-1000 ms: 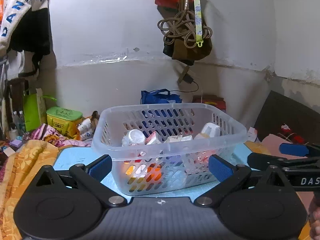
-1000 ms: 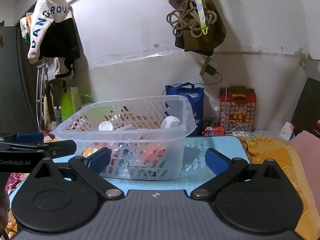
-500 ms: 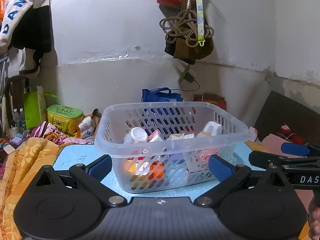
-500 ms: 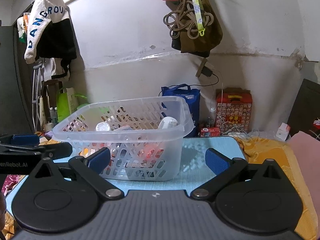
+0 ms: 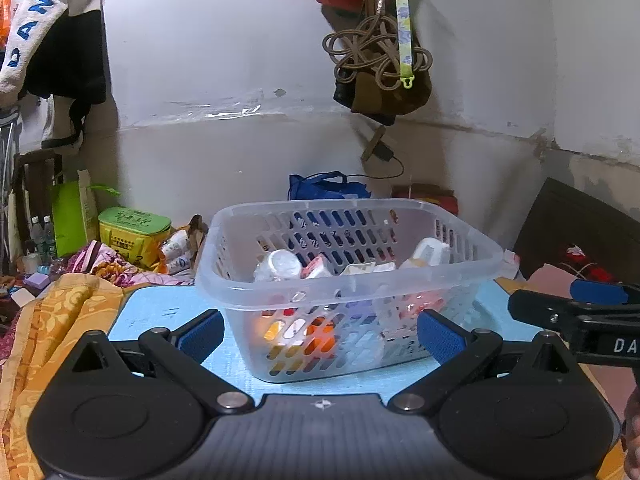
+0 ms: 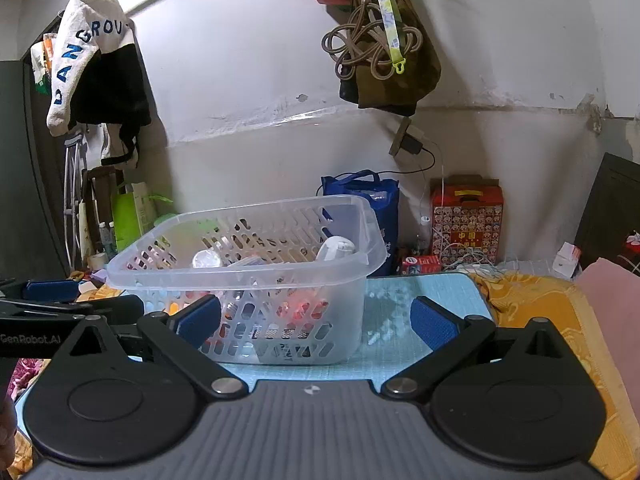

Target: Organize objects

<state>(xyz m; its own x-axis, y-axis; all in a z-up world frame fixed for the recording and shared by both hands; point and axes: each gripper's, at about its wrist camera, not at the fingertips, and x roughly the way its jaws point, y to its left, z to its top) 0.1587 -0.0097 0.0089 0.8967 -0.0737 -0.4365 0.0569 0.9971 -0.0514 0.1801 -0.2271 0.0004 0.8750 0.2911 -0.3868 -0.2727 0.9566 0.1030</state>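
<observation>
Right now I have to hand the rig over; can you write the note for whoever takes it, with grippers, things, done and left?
Left gripper: open, empty, held low in front of the basket.
Right gripper: open, empty, beside the left one, facing the basket's right end.
Basket: clear plastic, on the blue mat, filled with small bottles and packets; a white bottle lies on top.
Done: nothing can be told for sure; no item is outside the basket on the mat.
Left: probably taking the items out and sorting them; neither gripper touches anything yet.
</observation>
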